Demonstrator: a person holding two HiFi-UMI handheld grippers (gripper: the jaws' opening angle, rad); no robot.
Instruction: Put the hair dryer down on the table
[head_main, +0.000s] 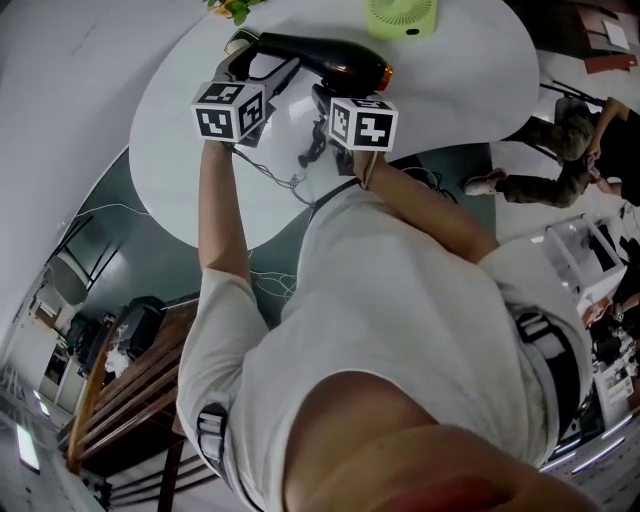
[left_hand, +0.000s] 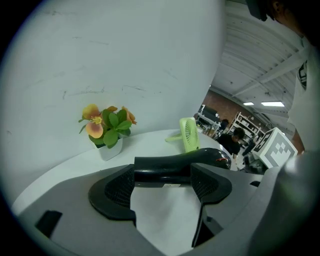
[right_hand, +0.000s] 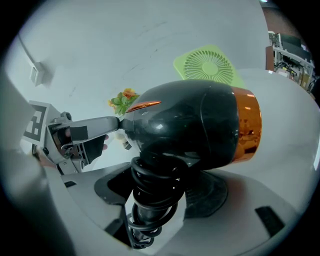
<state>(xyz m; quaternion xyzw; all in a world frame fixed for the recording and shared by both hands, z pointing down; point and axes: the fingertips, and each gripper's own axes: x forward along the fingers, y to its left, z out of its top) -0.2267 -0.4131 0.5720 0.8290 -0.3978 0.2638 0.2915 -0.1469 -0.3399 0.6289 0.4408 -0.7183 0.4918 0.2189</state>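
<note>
**A:** Where is the hair dryer (head_main: 320, 58)?

**B:** It is held over the white table (head_main: 470, 90). It looks rigid, smooth and top-heavy. The right gripper (right_hand: 160, 192) pinches its handle and the left gripper (left_hand: 162, 176) pinches its narrow front.

**A:** What differs between views?

**B:** The right gripper view shows the cord (right_hand: 152, 187) coiled round the handle. The left gripper view shows potted flowers (left_hand: 106, 125).

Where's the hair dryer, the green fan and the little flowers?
hair dryer (right_hand: 190, 125): right gripper view, on its shiny black body.
green fan (right_hand: 204, 65): right gripper view, on its round grille.
flowers (left_hand: 95, 128): left gripper view, on an orange bloom.
</note>
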